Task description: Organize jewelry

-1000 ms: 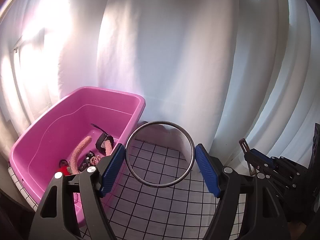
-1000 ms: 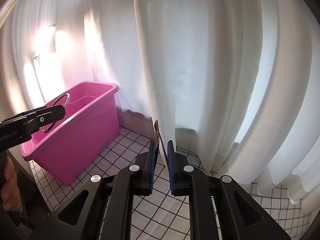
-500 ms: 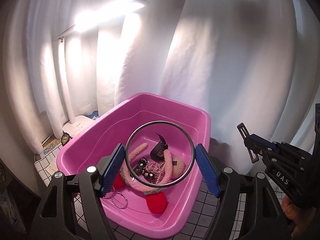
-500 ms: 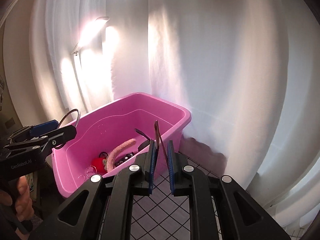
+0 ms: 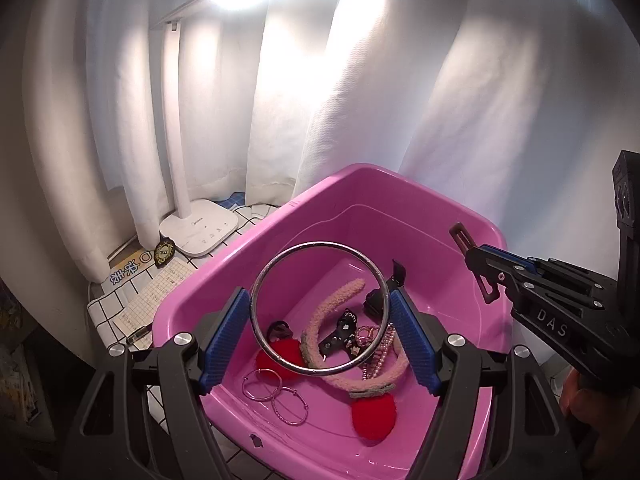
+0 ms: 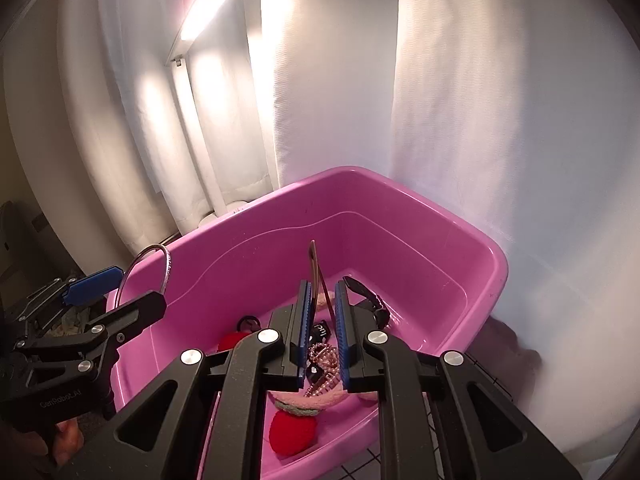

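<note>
Both hand-held grippers have swung in from the checked tabletop and now hang over the pink tub (image 5: 360,192), each carrying a piece to be dropped among the jewelry already there. The left gripper (image 5: 320,328) stands wide, its blue pads pressed against the outer edge of a large silver bangle (image 5: 320,308) held over the tub's middle. The right gripper (image 6: 320,320) is nearly closed on a thin brown band (image 6: 316,276) that stands edge-on between its pads, just above the fuzzy pink headband (image 5: 332,312), red pompoms (image 5: 374,416) and thin hoop earrings (image 5: 276,390) lying on the tub's floor. With both loads now above the tub, release looks like the next step
</note>
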A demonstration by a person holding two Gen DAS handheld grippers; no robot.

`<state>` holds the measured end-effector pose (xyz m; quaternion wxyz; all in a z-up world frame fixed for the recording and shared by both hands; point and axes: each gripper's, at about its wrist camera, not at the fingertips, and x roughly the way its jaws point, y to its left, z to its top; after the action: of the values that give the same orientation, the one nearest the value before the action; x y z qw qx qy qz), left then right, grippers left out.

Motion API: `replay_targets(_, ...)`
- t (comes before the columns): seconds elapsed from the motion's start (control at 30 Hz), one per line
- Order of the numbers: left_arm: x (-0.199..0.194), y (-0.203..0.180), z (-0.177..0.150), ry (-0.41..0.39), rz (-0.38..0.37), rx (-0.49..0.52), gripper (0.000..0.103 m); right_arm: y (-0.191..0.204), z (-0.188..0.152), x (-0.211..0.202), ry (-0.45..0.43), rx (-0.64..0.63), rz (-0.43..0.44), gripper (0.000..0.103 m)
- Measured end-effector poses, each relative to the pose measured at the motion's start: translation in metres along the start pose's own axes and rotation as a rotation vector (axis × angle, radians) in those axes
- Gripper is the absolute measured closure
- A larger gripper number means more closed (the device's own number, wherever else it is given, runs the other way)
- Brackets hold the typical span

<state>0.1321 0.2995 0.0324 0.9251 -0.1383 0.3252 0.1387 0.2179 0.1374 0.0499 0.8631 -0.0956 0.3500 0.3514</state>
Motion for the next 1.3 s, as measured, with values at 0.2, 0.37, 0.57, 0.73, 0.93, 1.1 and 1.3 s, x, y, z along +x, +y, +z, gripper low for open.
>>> replay_targets(0.2, 0.02, 0.011, 0.004, 0.055, 0.006, -0.03, 0.033, 0.003, 0.008, 0.035, 0.108, 0.005, 0.015, 0.091)
replay_targets(0.37, 0.033, 0.016, 0.006, 0.09, 0.002, -0.04, 0.033, 0.002, 0.009, 0.053, 0.168, 0.01, 0.004, 0.089)
replay_targets(0.57, 0.044, 0.027, 0.001, 0.156, -0.002, -0.093, 0.03, -0.005, 0.011, 0.064, 0.201, 0.063, 0.007, 0.06)
replay_targets(0.73, 0.041, 0.033, 0.002, 0.146, 0.021, -0.104, 0.017, -0.007, 0.014, 0.062, 0.188, 0.071, -0.001, 0.042)
replay_targets(0.93, 0.036, 0.037, 0.004, 0.138, 0.039, -0.113, 0.009, -0.005, 0.016, 0.061, 0.189, 0.06, -0.009, 0.039)
replay_targets(1.1, 0.034, 0.04, 0.003, 0.149, 0.085, -0.108, 0.008, -0.001, 0.016, 0.06, 0.186, 0.049, -0.015, 0.039)
replay_targets(1.3, 0.033, 0.042, 0.001, 0.161, 0.097, -0.096, 0.008, 0.002, 0.014, 0.056, 0.184, 0.037, -0.023, 0.039)
